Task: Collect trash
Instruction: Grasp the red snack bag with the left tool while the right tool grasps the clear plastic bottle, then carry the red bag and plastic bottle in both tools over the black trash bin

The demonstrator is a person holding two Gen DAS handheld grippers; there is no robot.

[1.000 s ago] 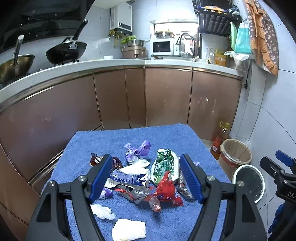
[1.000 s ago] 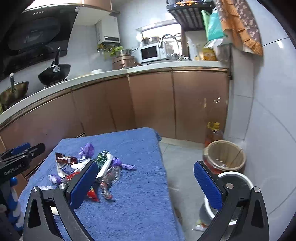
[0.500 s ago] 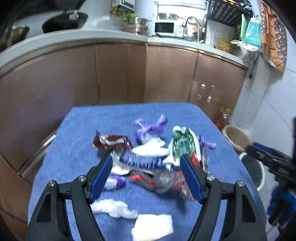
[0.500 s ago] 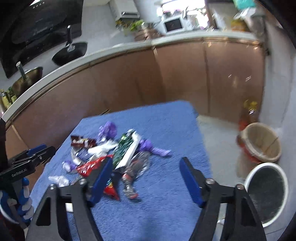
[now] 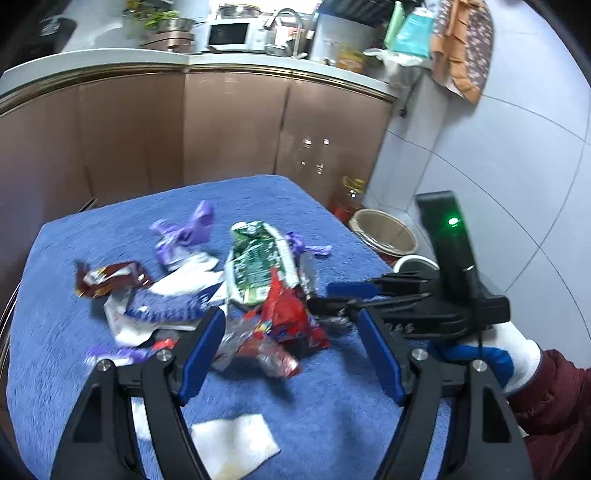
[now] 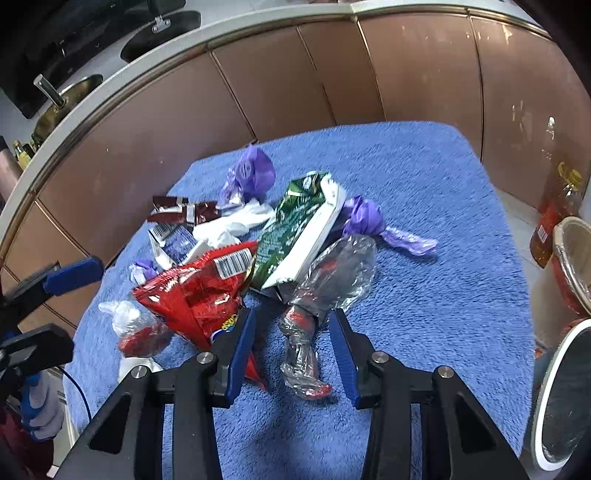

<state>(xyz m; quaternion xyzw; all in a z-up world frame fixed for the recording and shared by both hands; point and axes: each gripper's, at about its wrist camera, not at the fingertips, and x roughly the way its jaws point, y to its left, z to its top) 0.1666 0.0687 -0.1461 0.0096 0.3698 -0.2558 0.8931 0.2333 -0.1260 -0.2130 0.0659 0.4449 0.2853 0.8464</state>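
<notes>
From my left wrist camera I see what the other view lacks: the microwave (image 5: pixel 227 34) on the kitchen counter, hanging cloths on the wall, and my right hand (image 5: pixel 517 354) in a white glove and dark red sleeve reaching in from the right edge. My left tongs (image 5: pixel 291 343) stand released, pointing down at the near end of the trash pile (image 5: pixel 236 280) on the blue towel-covered tabletop (image 5: pixel 332 406); the red snack bag (image 5: pixel 288 317) and some crumpled clear film lie between their blue pads, untouched as far as I can tell. A white napkin (image 5: pixel 236 443) lies just below them. The picture is smeared by motion. From my right wrist camera I get the sharper look at the pile: a green-and-white carton (image 6: pixel 303 229), a purple wrapper (image 6: pixel 251 177), a brown wrapper (image 6: pixel 184 212), and a twisted clear plastic wrapper (image 6: pixel 317 310). My right tongs (image 6: pixel 291 347) tilt down over it; their jaws have just been closing, with the wrapper's twisted tail between them, yet the pads stand clear of it. On the right sit an oil bottle (image 6: pixel 557 206) and a white-rimmed bin (image 6: pixel 561 398) on the floor. My left tongs show at the left edge.
</notes>
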